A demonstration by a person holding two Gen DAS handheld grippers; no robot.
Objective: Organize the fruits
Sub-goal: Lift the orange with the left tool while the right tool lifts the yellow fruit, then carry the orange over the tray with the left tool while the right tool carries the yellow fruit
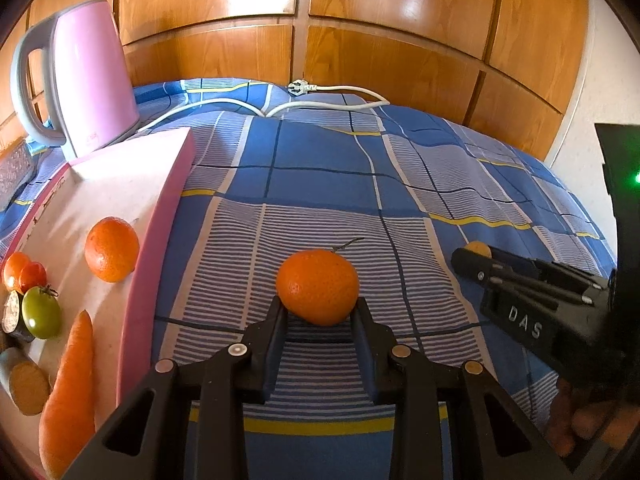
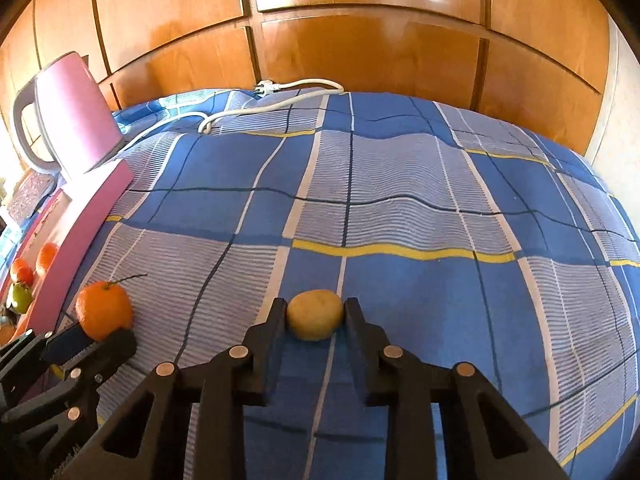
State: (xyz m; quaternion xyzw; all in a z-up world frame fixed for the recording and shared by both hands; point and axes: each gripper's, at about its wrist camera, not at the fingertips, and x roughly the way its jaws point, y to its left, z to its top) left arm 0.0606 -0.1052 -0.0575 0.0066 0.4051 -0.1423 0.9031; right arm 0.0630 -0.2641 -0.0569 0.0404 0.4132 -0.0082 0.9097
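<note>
My left gripper [image 1: 319, 309] is shut on an orange tangerine [image 1: 318, 286] with a thin stem, right at the blue checked cloth [image 1: 320, 168]. It also shows at the lower left in the right wrist view [image 2: 105, 311]. My right gripper [image 2: 315, 313] is shut on a small yellow potato [image 2: 315, 313], also at the cloth; its black body [image 1: 528, 300] shows at the right in the left wrist view. A pink-rimmed white tray [image 1: 160, 216] on the left holds another orange [image 1: 112, 249], two small red tomatoes [image 1: 24, 277], a green tomato [image 1: 41, 317], a carrot [image 1: 70, 396] and other pieces.
A pink electric kettle [image 1: 84, 76] stands behind the tray at the back left. Its white cord and plug [image 1: 304, 89] lie along the back edge of the cloth. Wooden panelling [image 1: 360, 20] closes the back. A patterned box [image 1: 14, 168] sits at the far left.
</note>
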